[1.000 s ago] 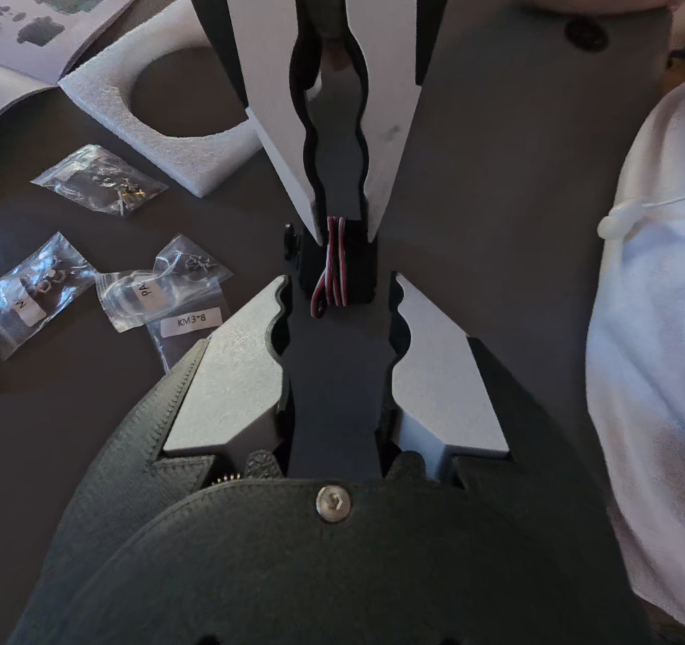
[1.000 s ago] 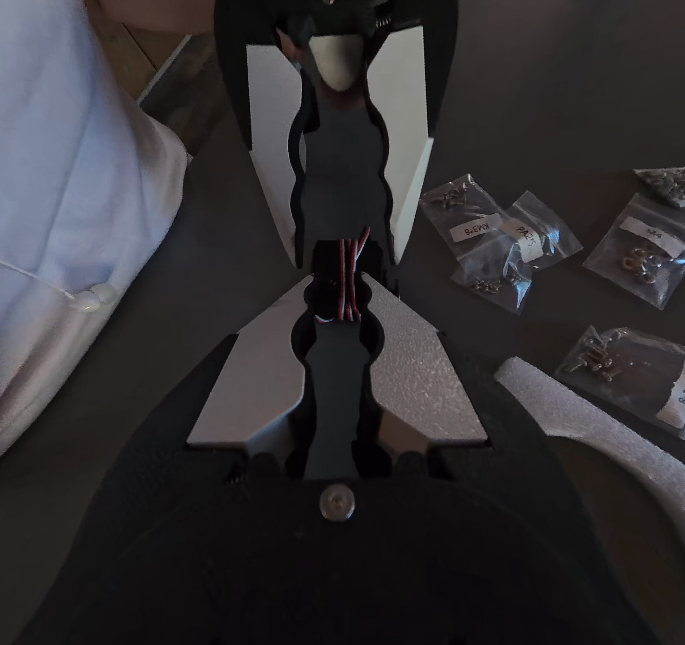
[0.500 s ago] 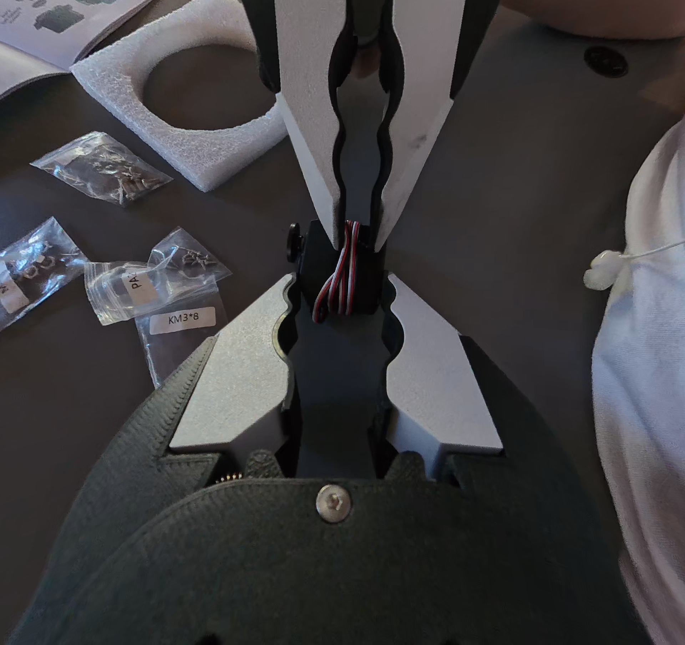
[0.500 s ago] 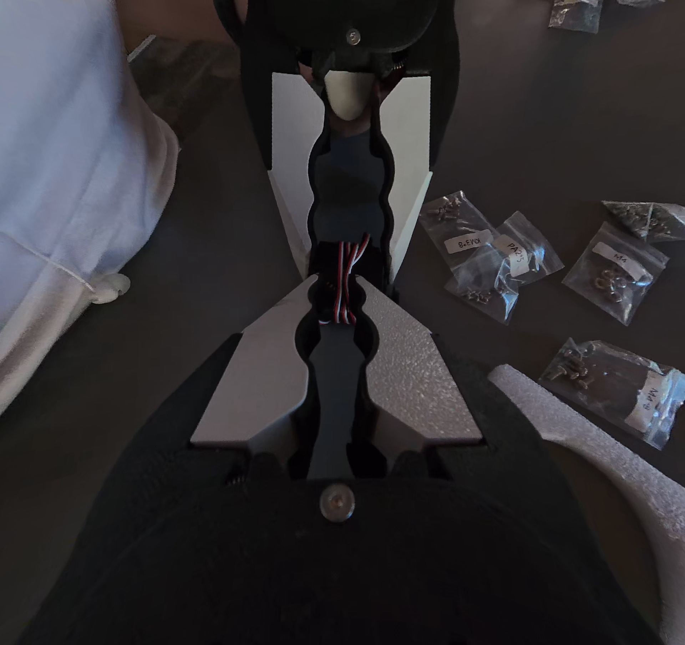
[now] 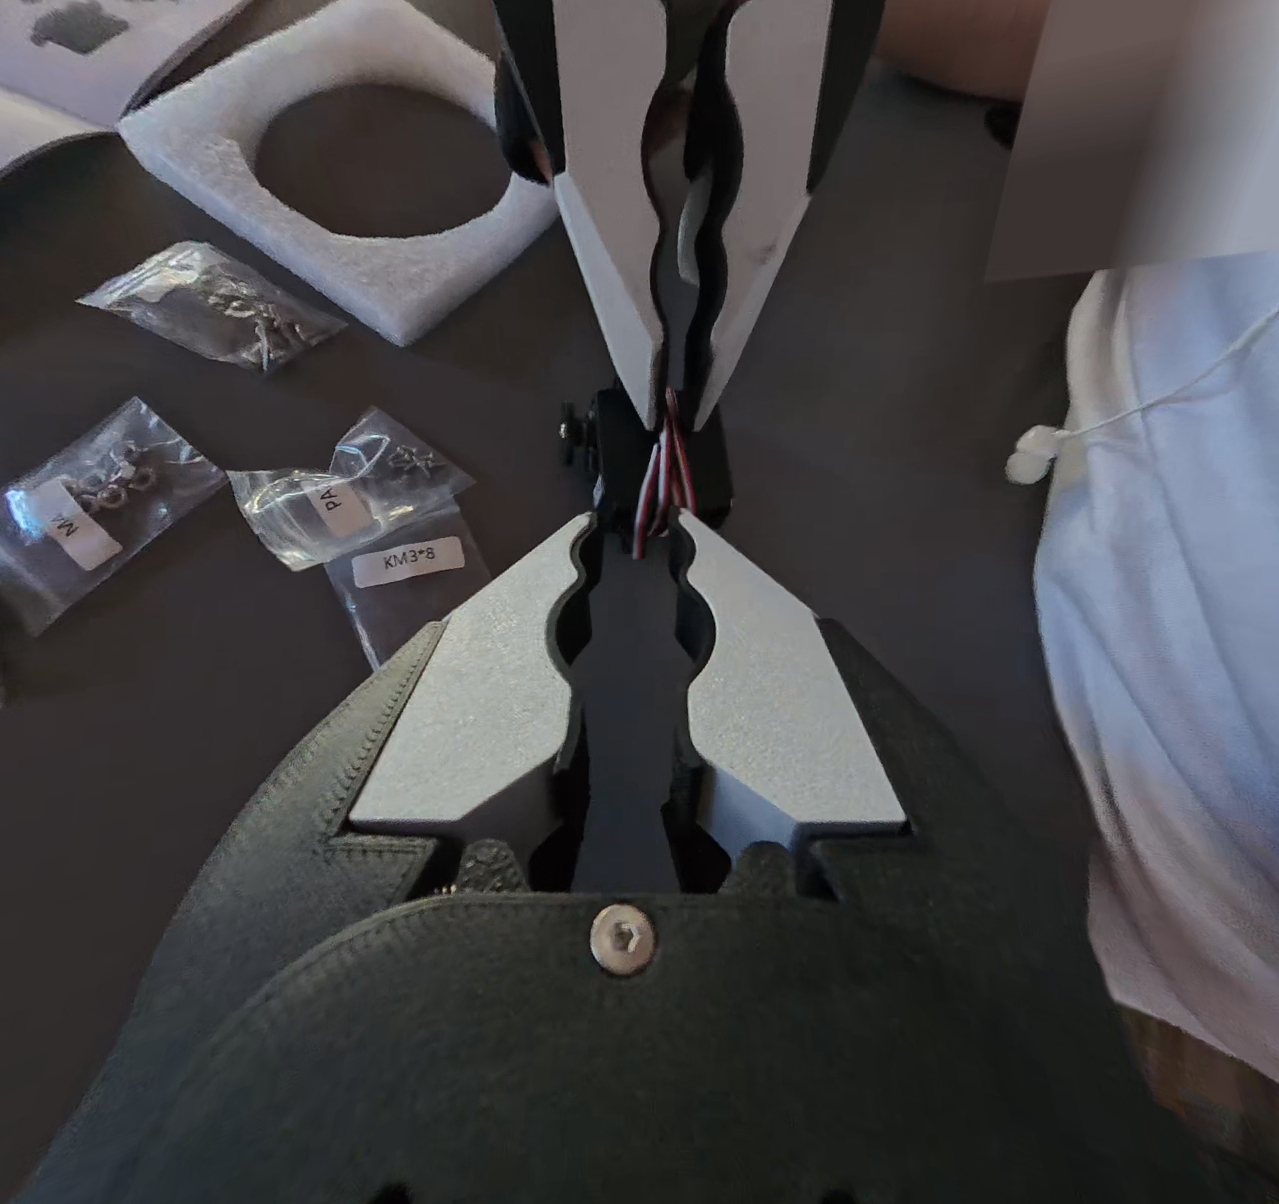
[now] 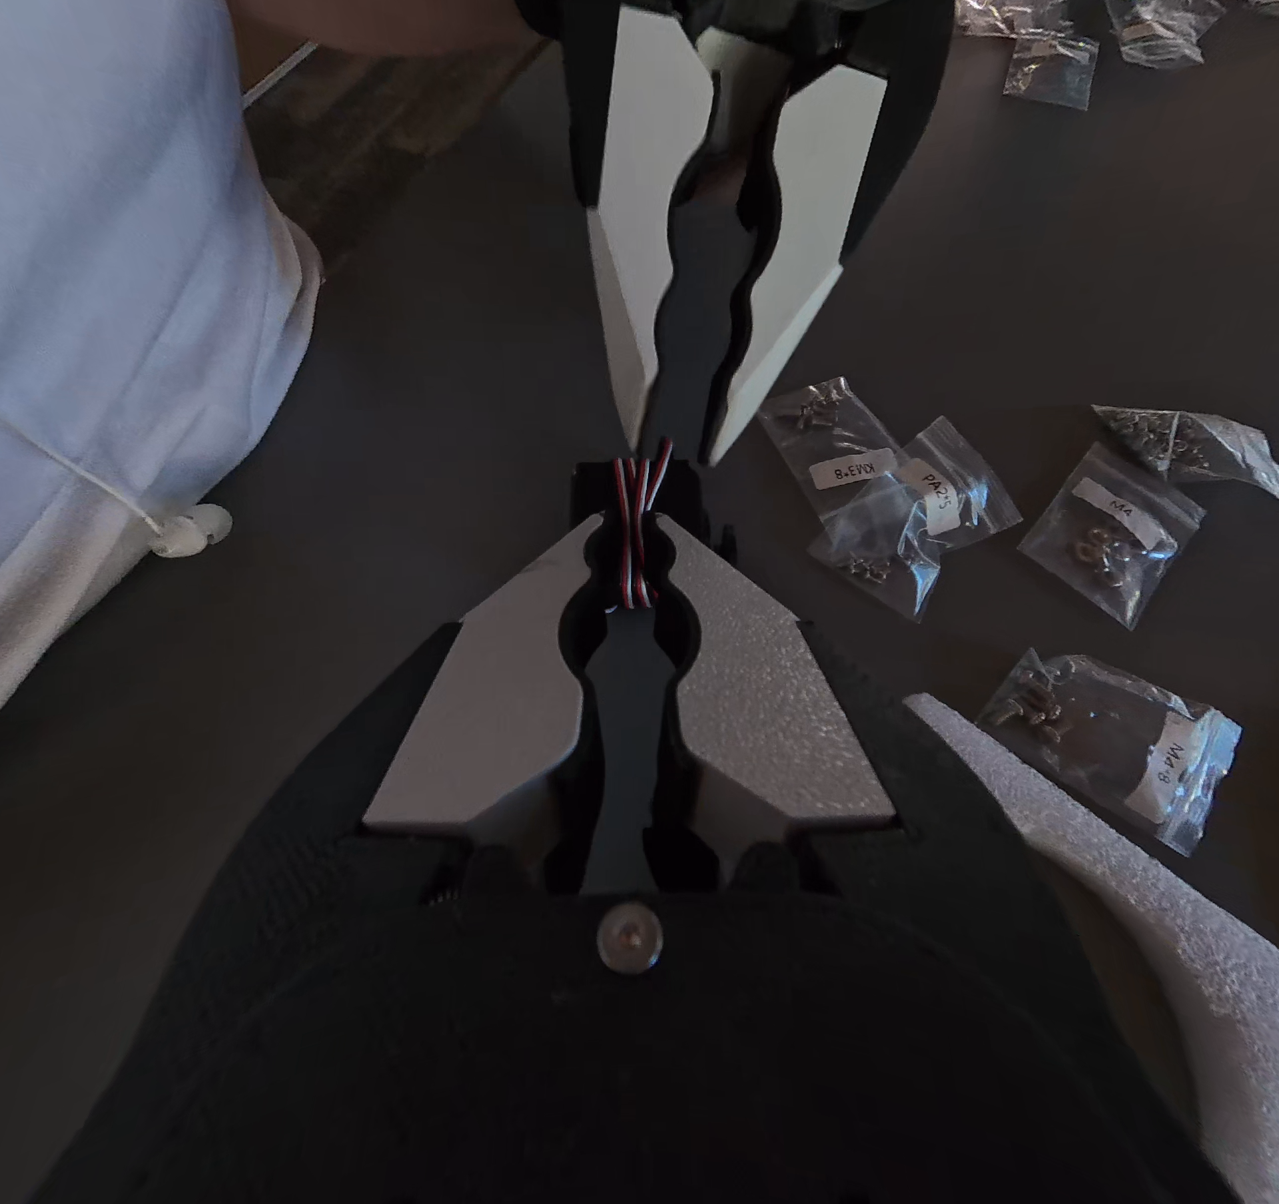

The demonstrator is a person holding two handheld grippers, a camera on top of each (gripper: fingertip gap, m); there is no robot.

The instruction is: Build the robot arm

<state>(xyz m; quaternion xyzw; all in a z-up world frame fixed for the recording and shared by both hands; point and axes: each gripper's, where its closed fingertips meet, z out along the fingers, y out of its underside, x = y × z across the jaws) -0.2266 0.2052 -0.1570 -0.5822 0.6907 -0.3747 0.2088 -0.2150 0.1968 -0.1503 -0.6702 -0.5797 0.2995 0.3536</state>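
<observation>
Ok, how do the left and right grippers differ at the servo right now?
The left gripper shows a clear gap with nothing between its tips; the right gripper is narrower, the wires running between its fingers. The left's tips stop at the edge of the black servo; the right's overlap it. Both face the servo from opposite sides.
</observation>
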